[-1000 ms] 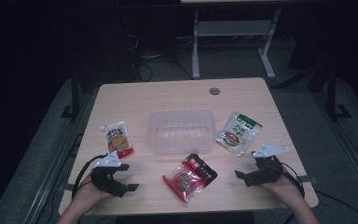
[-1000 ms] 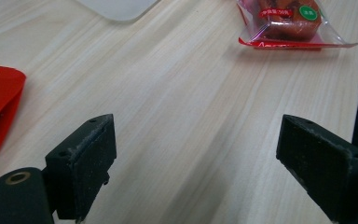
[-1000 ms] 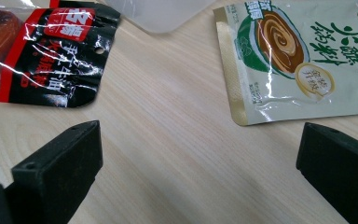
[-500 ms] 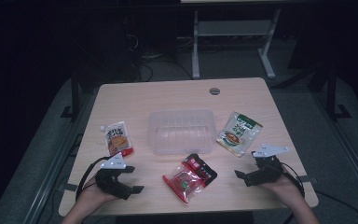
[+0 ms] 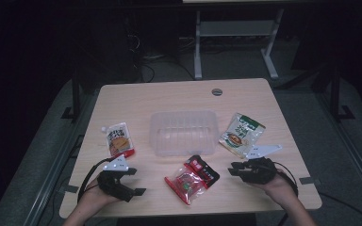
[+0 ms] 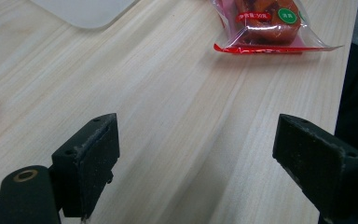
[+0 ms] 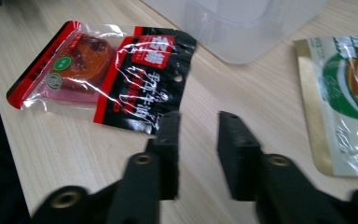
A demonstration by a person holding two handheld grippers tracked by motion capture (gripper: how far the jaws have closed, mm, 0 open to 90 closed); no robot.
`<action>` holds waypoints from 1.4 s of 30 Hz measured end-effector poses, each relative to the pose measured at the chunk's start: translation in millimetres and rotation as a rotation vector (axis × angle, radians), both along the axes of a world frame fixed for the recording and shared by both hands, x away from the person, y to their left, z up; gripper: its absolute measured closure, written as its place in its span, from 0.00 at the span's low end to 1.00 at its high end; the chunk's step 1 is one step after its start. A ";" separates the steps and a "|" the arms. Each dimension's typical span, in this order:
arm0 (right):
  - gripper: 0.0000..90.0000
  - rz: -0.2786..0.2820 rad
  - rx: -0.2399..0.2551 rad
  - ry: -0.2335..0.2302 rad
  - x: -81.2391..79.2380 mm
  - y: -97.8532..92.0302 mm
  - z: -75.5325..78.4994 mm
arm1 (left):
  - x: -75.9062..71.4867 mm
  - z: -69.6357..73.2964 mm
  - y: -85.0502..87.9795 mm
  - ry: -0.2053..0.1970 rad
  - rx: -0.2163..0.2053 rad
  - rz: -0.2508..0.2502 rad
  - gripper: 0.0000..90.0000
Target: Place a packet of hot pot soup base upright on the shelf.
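A: Where's the red-and-black snack packet [image 5: 192,177]?
B: Flat on the bench [image 5: 169,101], six o'clock from the clear plastic tub [image 5: 184,133] – between both tongs, touching neither.
A: And the right tongs [image 5: 234,168]?
B: At the packet's three o'clock; jaws just been closing, a narrow gap left, nothing between them.
A: The left tongs [image 5: 134,181]?
B: At its nine o'clock – spread wide over bare wood

The red-and-black snack packet [image 7: 107,74] bore large white Chinese characters on its black half, too stylised to read. A green round sticker [image 7: 61,63] sat at its nine o'clock end. The green-and-white pouch [image 5: 241,133] carried illegible print.
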State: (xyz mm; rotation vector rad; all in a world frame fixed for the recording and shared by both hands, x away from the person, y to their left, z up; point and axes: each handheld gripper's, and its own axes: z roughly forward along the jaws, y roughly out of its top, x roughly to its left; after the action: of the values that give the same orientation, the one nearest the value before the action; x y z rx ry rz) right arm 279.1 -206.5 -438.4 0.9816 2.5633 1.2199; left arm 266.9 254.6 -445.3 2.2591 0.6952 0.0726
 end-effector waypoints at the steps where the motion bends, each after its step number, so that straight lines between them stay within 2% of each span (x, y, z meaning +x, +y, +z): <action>1: 0.81 0.000 0.000 0.000 0.0 0.0 0.0 | 0.0 0.0 0.0 0.000 0.000 0.000 0.16; 2: 0.88 0.021 0.005 0.015 0.8 5.4 -0.2 | 0.7 -0.6 0.2 0.004 0.002 -0.002 0.16; 3: 0.88 0.021 0.005 0.015 0.8 5.4 -0.2 | 0.7 -0.8 0.2 0.003 0.003 -0.001 0.16; 7: 1.00 0.048 0.006 -0.011 2.6 12.0 1.2 | 1.2 -0.8 1.0 -0.003 0.005 0.004 0.16; 8: 1.00 0.047 -0.003 -0.025 2.3 14.8 2.8 | 0.7 -1.0 1.2 0.005 0.002 0.012 0.16; 14: 1.00 0.073 -0.007 -0.029 5.6 23.6 3.9 | 1.3 -0.8 2.5 0.000 0.004 0.018 0.16; 18: 1.00 0.086 -0.015 -0.032 11.8 36.3 4.5 | 1.7 -0.4 3.3 -0.005 0.002 0.029 0.16; 19: 1.00 0.097 -0.029 -0.028 16.5 45.0 3.2 | 1.3 -0.1 3.9 -0.001 0.002 0.034 0.16; 22: 1.00 0.105 -0.044 -0.019 23.4 53.6 0.2 | 1.3 -0.2 4.7 -0.002 0.001 0.034 0.15; 26: 1.00 0.111 -0.041 0.011 34.7 63.3 -5.3 | 2.1 -1.1 4.9 0.003 0.008 0.030 0.16; 29: 1.00 0.117 -0.067 0.008 41.1 70.6 -8.7 | 2.5 -1.1 5.1 0.002 0.008 0.028 0.15; 31: 1.00 0.116 -0.073 0.009 44.9 73.8 -11.2 | 1.8 -1.8 4.9 0.013 0.006 0.031 0.16; 34: 1.00 0.117 -0.084 0.016 48.4 77.6 -15.9 | 1.6 -2.8 5.3 0.005 0.017 0.025 0.16; 42: 1.00 0.119 -0.109 0.038 49.8 80.1 -21.3 | 0.4 -4.3 6.9 0.023 0.024 0.035 0.16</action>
State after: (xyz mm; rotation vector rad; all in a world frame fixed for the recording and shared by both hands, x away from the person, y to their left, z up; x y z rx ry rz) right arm 328.9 -126.4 -459.7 0.8488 2.7209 1.0842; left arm 267.3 261.5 -449.6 2.2738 0.7495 0.0728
